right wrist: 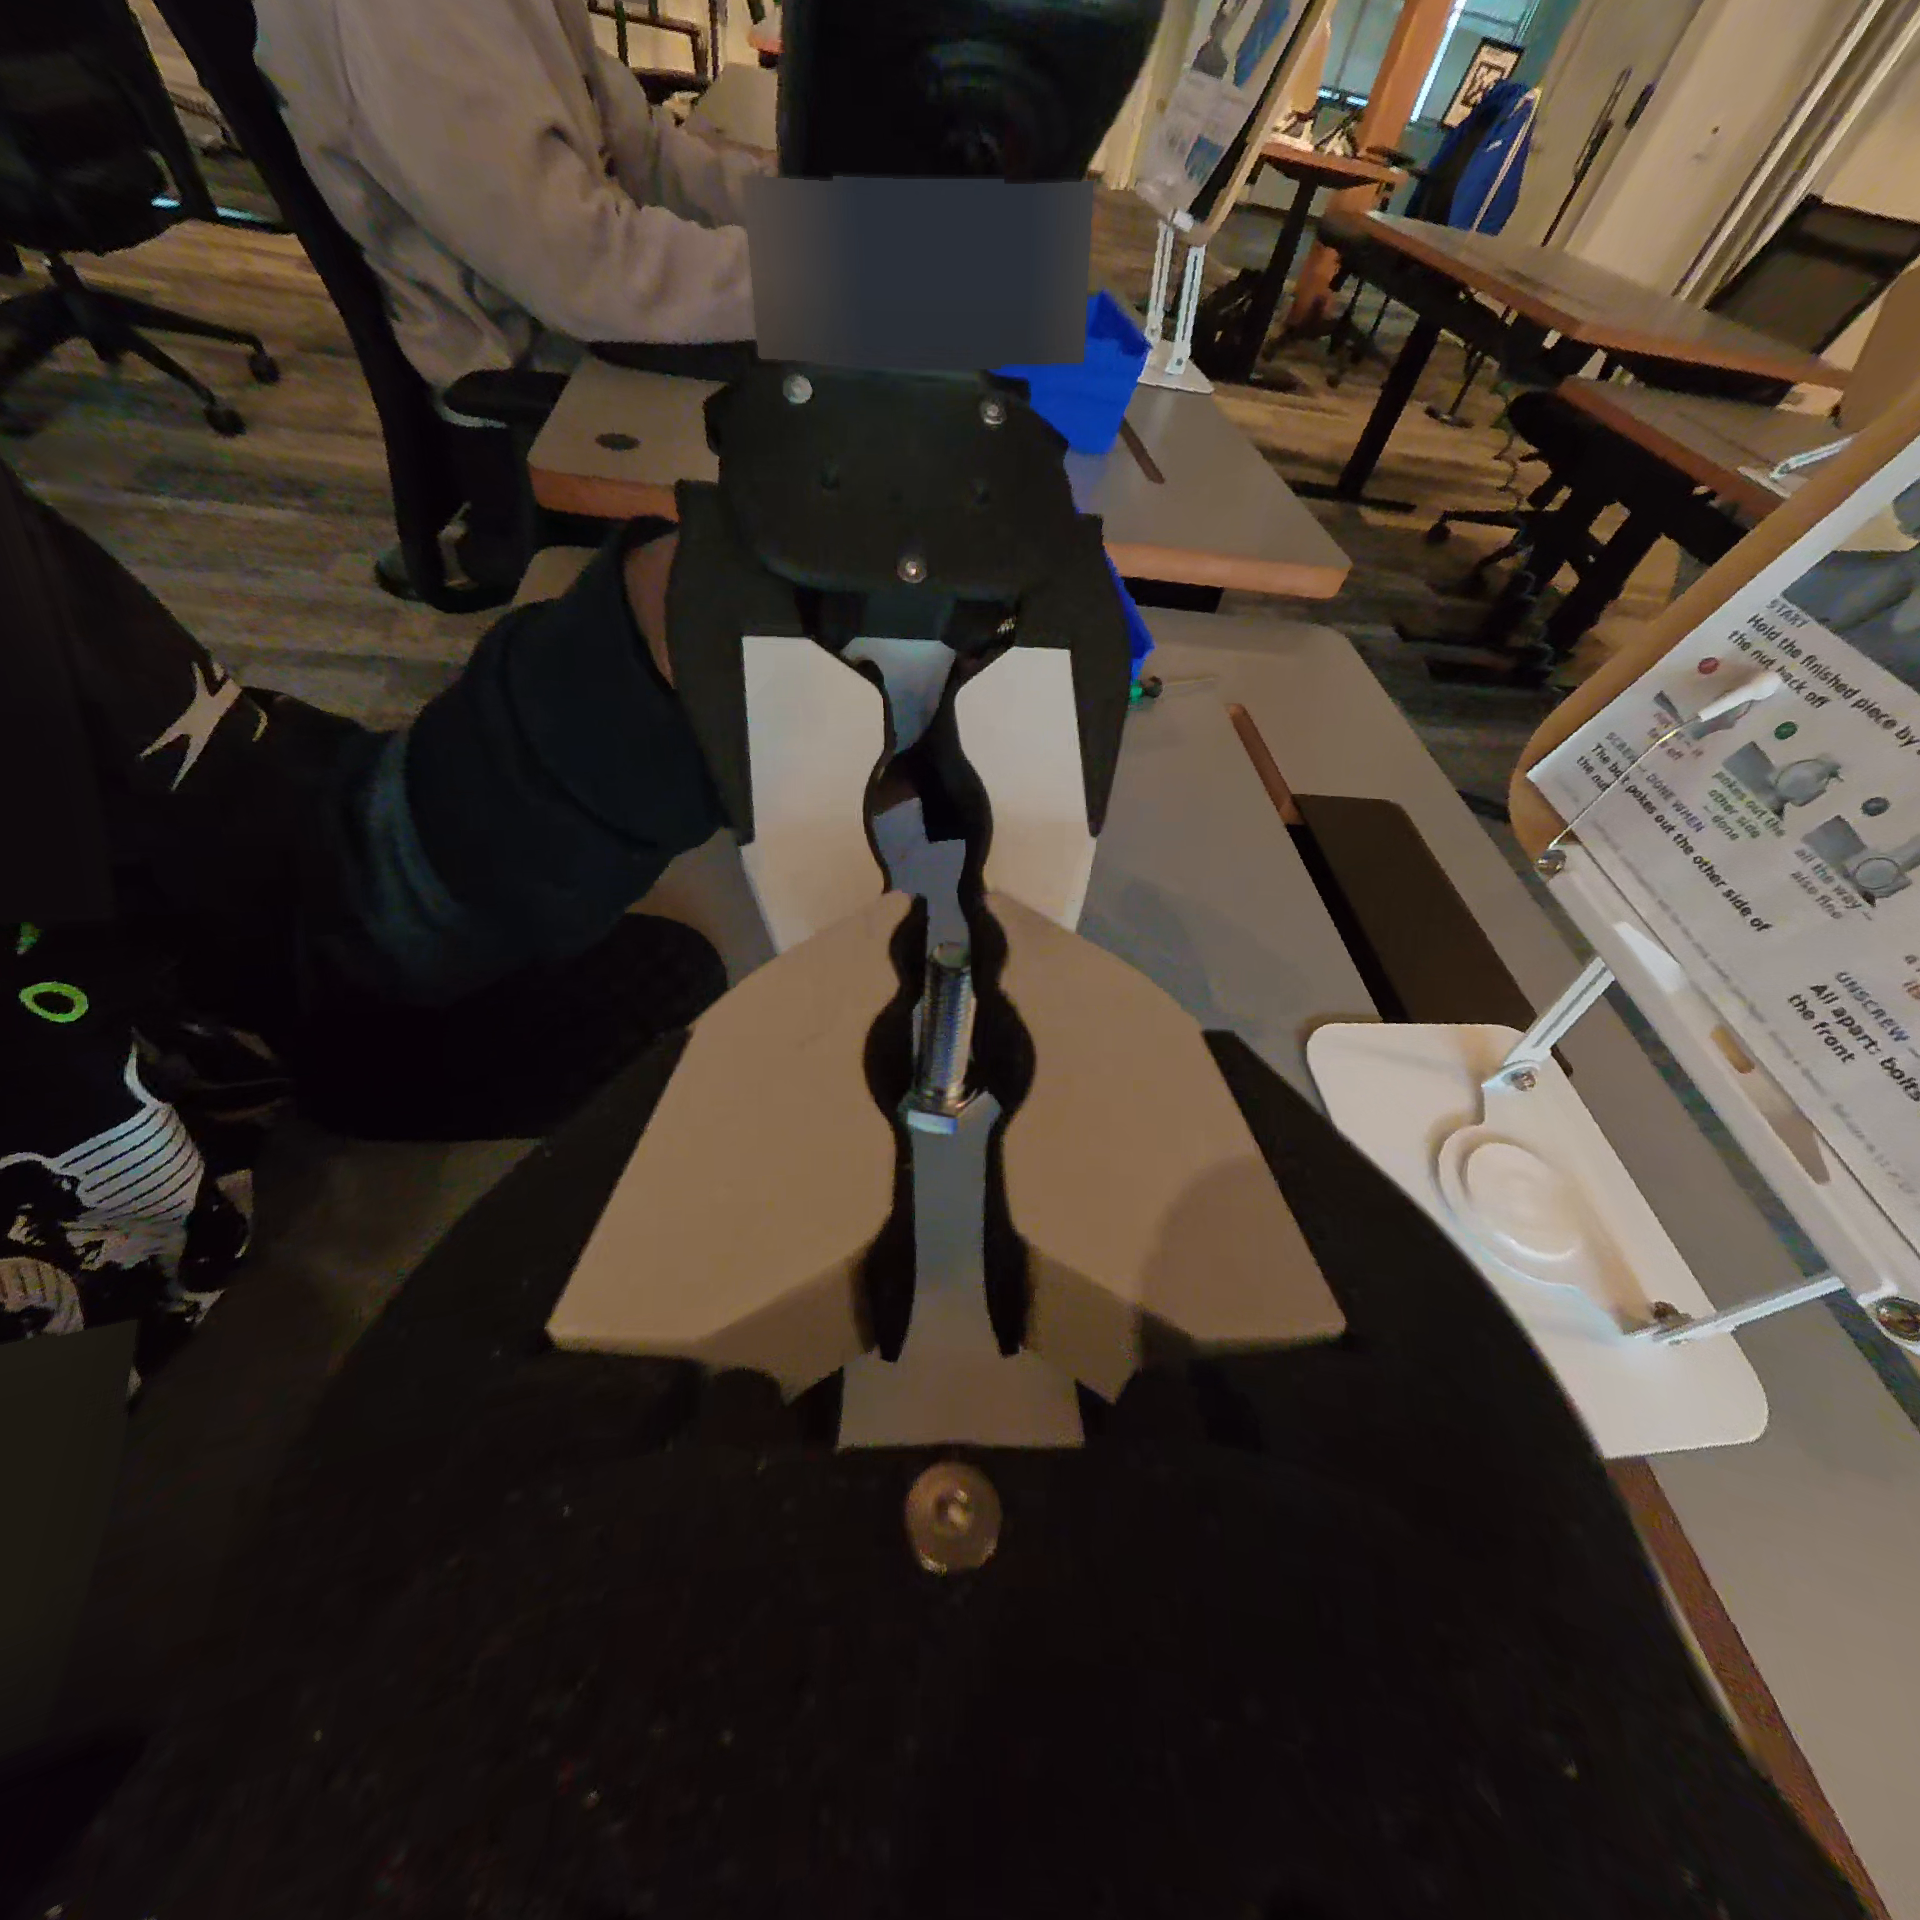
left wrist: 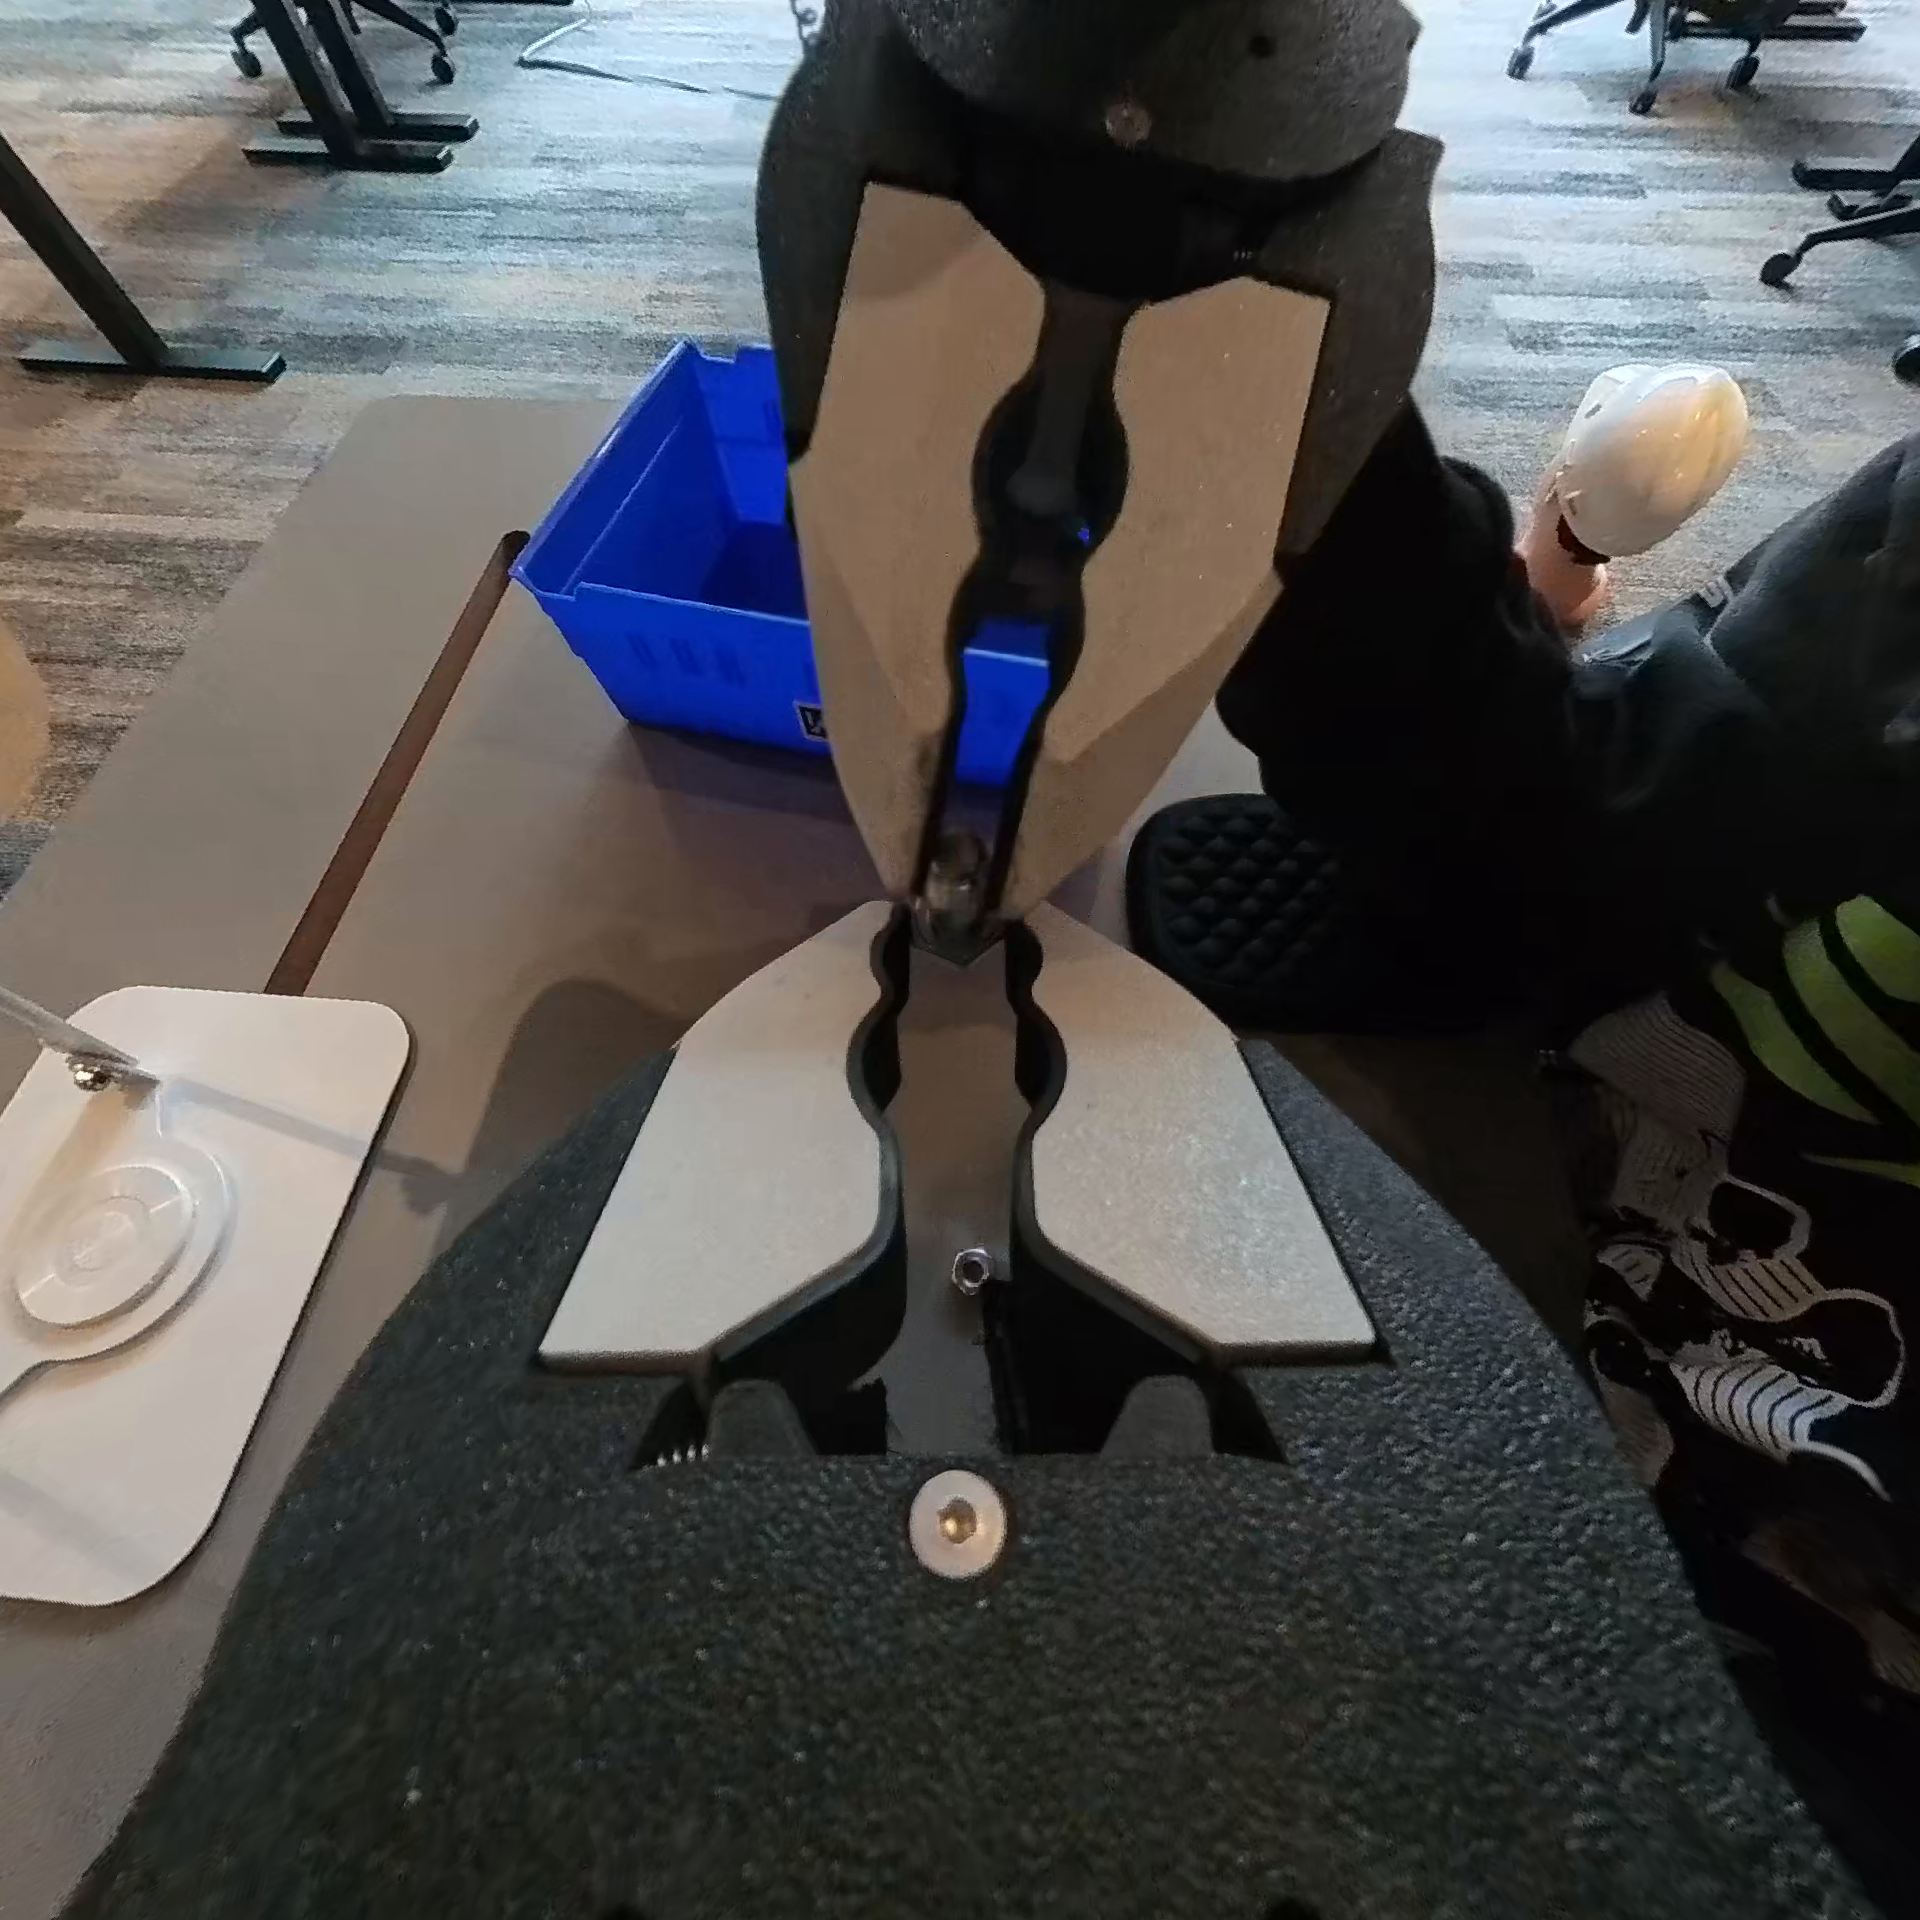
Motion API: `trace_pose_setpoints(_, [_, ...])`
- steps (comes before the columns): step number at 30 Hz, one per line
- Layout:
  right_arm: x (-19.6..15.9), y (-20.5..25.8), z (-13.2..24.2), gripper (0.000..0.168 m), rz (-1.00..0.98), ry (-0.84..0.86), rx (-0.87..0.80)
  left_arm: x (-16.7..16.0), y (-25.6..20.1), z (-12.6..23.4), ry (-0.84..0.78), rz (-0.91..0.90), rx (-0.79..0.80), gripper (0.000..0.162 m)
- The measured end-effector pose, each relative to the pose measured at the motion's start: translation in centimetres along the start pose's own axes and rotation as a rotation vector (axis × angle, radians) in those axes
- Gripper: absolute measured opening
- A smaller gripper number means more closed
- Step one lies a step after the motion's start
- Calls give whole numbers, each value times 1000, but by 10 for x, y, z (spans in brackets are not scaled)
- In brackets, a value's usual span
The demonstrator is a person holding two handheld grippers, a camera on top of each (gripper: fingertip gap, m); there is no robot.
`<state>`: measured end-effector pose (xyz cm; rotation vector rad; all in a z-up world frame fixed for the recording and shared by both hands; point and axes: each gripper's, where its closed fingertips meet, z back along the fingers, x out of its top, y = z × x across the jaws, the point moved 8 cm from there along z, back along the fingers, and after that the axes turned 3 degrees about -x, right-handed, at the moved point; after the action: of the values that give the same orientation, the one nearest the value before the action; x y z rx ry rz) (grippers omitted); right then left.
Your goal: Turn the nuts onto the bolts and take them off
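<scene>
The left black two-finger gripper with grey pads (left wrist: 954, 940) stands slightly parted, its tips at the silver threaded steel bolt's (right wrist: 940, 1023) end. The right matching gripper (right wrist: 951, 1049) clenches that bolt. A small silver hex nut (left wrist: 972, 1264) lies on the grey table (left wrist: 312, 665), before a blue plastic bin (left wrist: 665, 582).

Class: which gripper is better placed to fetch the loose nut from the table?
Left. The left gripper is open, the nut showing between its fingers; the right gripper is shut on the bolt.

grey striped carpet (left wrist: 582, 239), wheeled office chairs (left wrist: 1662, 42), wooden desks (right wrist: 1558, 281)
</scene>
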<state>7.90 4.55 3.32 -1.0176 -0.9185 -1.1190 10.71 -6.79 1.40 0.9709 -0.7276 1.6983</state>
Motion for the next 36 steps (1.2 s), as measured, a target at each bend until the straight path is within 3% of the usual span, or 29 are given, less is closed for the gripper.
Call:
trace_pose_setpoints(4, [-1, -1, 2, 24, 4, 19, -27, 1, -1, 2, -4, -8, 9, 18])
trace_pose_setpoints(8, [-3, -2, 2, 10, 5, 19, -13, 1, 0, 6, -31, -7, 11, 18])
trace_pose_setpoints(14, [4, -5, 4, 8, -7, -85, -25, 7, 1, 12, -134, -23, 10, 18])
trace_pose_setpoints(16, [10, -9, 10, 8, -57, -196, -39, 11, 3, 15, -220, -31, 5, 33])
trace_pose_setpoints(18, [15, -12, 14, 8, -96, -318, -48, 14, 6, 16, -298, -29, 6, 61])
trace_pose_setpoints(20, [20, -13, 16, 8, -138, -403, -53, 15, 11, 13, -347, -24, 36, 72])
trace_pose_setpoints(25, [21, -14, 9, 8, -232, -405, -83, 13, 22, 3, -367, -70, 135, 64])
trace_pose_setpoints(31, [16, -22, 1, 8, -286, -388, -315, 15, 30, -6, -368, -177, 461, 54])
trace_pose_setpoints(35, [12, -25, 0, 8, -290, -357, -383, 15, 31, -12, -332, -188, 527, 51])
trace_pose_setpoints(36, [12, -25, 1, 8, -303, -356, -372, 13, 32, -13, -308, -187, 544, 42])
